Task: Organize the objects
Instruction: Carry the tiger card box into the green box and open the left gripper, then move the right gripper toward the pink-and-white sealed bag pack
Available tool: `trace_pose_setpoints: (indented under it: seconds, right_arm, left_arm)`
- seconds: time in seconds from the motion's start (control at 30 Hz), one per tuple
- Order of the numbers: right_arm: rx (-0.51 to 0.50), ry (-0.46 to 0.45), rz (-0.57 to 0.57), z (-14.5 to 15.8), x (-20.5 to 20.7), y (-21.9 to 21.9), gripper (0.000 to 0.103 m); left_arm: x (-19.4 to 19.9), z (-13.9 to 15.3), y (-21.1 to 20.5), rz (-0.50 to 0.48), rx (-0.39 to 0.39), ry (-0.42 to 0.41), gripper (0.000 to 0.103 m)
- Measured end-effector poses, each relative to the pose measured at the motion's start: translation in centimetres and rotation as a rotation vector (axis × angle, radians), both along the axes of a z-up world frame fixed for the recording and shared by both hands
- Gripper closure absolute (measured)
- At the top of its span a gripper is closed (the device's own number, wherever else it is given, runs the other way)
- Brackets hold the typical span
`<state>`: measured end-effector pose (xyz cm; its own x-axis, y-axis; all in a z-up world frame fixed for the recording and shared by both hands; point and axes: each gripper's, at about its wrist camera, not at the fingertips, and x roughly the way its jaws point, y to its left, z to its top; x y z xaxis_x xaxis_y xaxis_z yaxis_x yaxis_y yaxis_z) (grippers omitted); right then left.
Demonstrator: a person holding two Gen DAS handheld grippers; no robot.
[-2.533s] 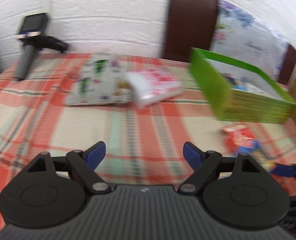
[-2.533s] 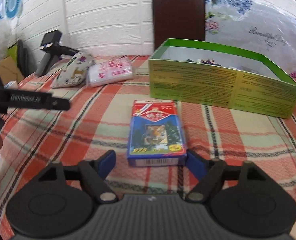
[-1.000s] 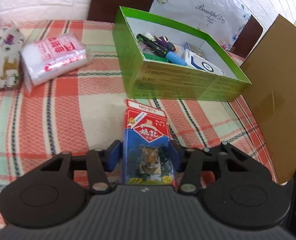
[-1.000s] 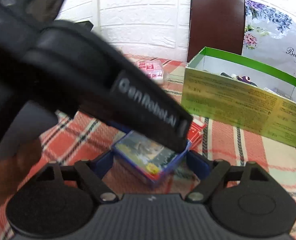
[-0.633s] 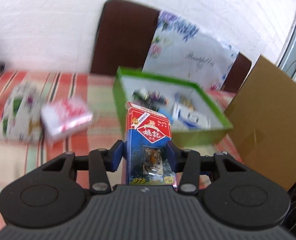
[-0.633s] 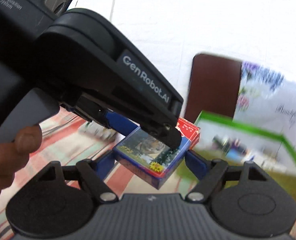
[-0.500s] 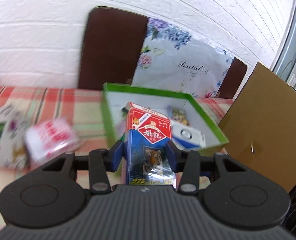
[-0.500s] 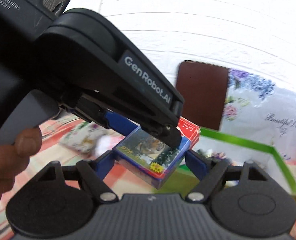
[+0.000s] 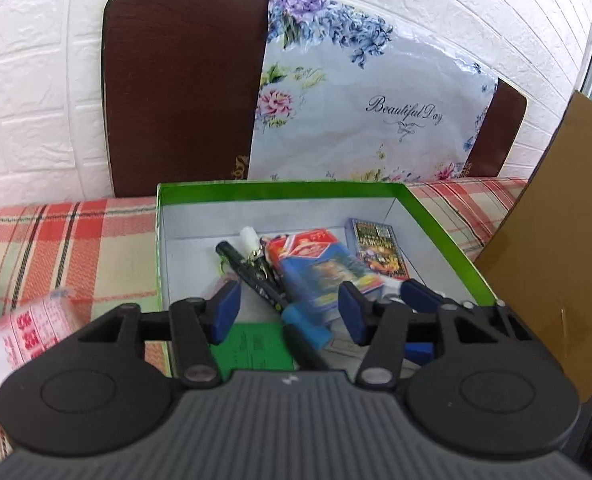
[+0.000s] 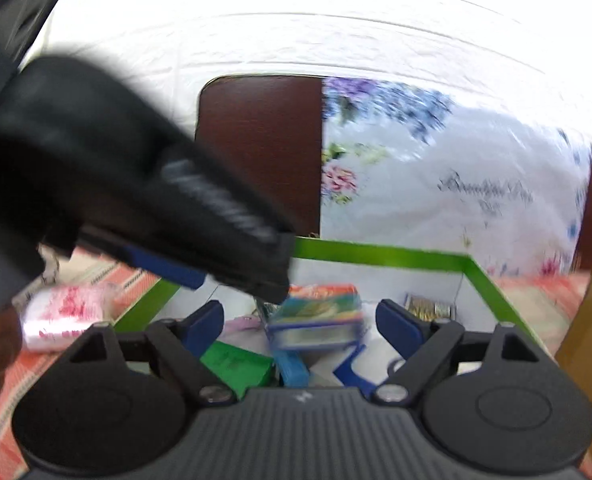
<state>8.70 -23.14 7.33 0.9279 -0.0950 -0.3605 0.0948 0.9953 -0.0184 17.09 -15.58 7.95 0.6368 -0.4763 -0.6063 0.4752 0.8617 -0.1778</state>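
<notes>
The left gripper (image 9: pixel 288 310) hung over the green box (image 9: pixel 280 190) with its blue pads spread and nothing between them; the right gripper (image 10: pixel 297 322) likewise stood with its tongs spread, empty, over the near end of the same box (image 10: pixel 379 254), with the left gripper's dark body (image 10: pixel 144 192) blurred across its view from nine to eleven o'clock. The card pack (image 9: pixel 319 270), red at its far end and blue over the rest, lay inside the box near the centre, slanting from eleven toward five o'clock atop a black pen (image 9: pixel 252 276); its print was too smeared to read; in the right wrist view it (image 10: pixel 315 316) showed as a blurred blue and red slab. At one o'clock from it sat a second, darker pack (image 9: pixel 377 248), its lettering illegible. A green card (image 9: pixel 256 346) lay at the near wall. Behind the box, at twelve o'clock, a floral bag (image 9: pixel 359 108) read "Beautiful Day" in script, leaning on a brown chair back (image 9: pixel 184 88). At nine o'clock, on the plaid cloth (image 9: pixel 56 248), lay a white packet (image 9: pixel 32 328) with red characters. A cardboard sheet (image 9: pixel 551 240) stood at three o'clock.
</notes>
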Motion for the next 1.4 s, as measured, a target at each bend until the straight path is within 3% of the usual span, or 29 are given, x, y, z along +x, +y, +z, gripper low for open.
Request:
trace_pose_setpoints:
  seconds: [0.27,0.57,1.0,1.4]
  right_arm:
    - [0.082,-0.012,-0.04,-0.6,-3.6,0.2,0.015]
    - [0.101,-0.021,-0.031,-0.2,-6.5,0.1,0.013]
    - [0.184,0.071,-0.004,-1.5,-8.4,0.1,0.014]
    - [0.162,0.104,0.057,-1.6,-9.1,2.8,0.014]
  left_arm:
    - [-2.8,-0.7,0.3,0.031,0.08,-0.024,0.044]
    - [-6.5,0.2,1.4,0.046,0.108,-0.07,0.041]
    - [-9.7,-1.9,4.2,0.114,0.185,-0.042,0.037]
    - [-11.2,-3.1,7.8,0.187,0.218,-0.042,0.036]
